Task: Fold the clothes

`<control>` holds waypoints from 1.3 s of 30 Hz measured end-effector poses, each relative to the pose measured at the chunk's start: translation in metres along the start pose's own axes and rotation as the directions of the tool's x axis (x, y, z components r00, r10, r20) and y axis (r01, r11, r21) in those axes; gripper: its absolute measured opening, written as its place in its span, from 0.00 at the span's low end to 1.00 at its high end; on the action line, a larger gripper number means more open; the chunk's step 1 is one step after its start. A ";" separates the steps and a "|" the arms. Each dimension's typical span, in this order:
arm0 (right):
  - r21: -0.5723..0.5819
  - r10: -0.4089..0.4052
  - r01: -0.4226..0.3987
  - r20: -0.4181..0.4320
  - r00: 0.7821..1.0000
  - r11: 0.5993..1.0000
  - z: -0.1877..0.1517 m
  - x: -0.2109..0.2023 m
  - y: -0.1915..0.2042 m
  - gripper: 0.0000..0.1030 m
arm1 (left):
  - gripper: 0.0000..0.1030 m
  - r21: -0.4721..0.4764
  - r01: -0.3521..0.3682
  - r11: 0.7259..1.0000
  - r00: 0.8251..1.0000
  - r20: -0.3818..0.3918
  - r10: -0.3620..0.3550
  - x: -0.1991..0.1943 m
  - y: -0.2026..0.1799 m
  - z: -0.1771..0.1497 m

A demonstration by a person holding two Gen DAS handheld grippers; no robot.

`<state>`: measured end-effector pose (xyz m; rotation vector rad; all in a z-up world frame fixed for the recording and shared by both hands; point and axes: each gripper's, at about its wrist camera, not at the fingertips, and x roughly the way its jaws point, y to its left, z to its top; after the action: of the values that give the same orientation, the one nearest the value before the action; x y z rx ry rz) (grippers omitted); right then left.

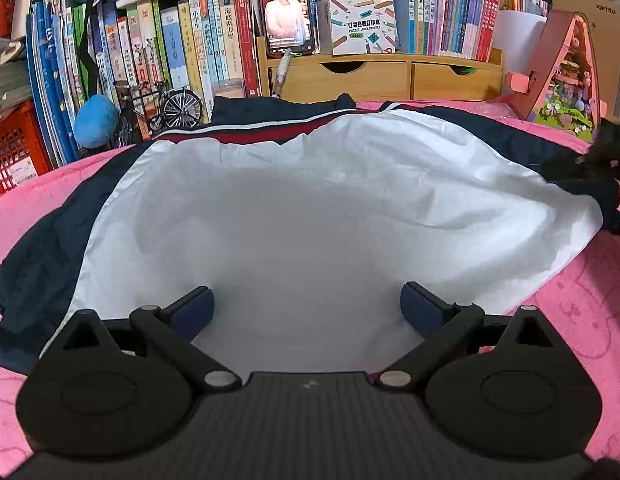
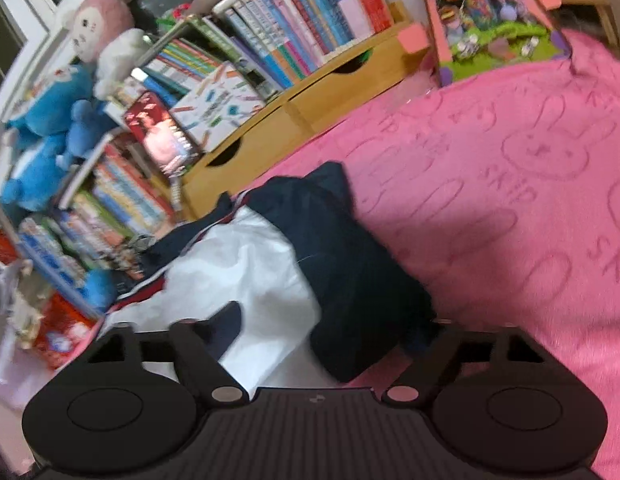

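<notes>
A navy and white jacket with a red and white stripe lies spread on the pink blanket. My left gripper is open just above the white panel near its front edge, holding nothing. In the right wrist view the jacket lies with a navy sleeve folded over the white part. My right gripper is open, its jaws wide on either side of the sleeve's near end. The right finger is partly hidden under the navy cloth.
A bookshelf full of books stands behind the bed, with a wooden drawer unit, a phone, a model bicycle and blue plush toys. A pink toy house stands at the back right.
</notes>
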<state>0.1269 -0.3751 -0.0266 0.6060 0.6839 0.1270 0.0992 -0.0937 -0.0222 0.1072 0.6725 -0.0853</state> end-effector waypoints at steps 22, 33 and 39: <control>-0.253 0.374 -0.457 -0.317 0.872 0.852 0.022 0.033 0.203 0.18 | 0.98 -0.029 0.020 0.999 1.000 -0.005 -0.020 0.000 0.005 -0.001; -0.252 0.440 -0.623 -0.519 0.733 0.741 -0.006 0.050 0.231 0.80 | 0.99 -0.040 0.024 0.999 1.000 -0.006 -0.024 0.002 0.003 0.000; -0.274 0.460 -0.551 -0.331 0.824 0.789 0.026 0.015 0.181 0.89 | 0.99 -0.050 0.033 0.998 0.999 -0.003 -0.033 0.002 0.001 0.000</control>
<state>0.1696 -0.2347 0.0830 0.4082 0.7004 0.8367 0.1006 -0.0924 -0.0234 0.0482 0.6795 -0.1003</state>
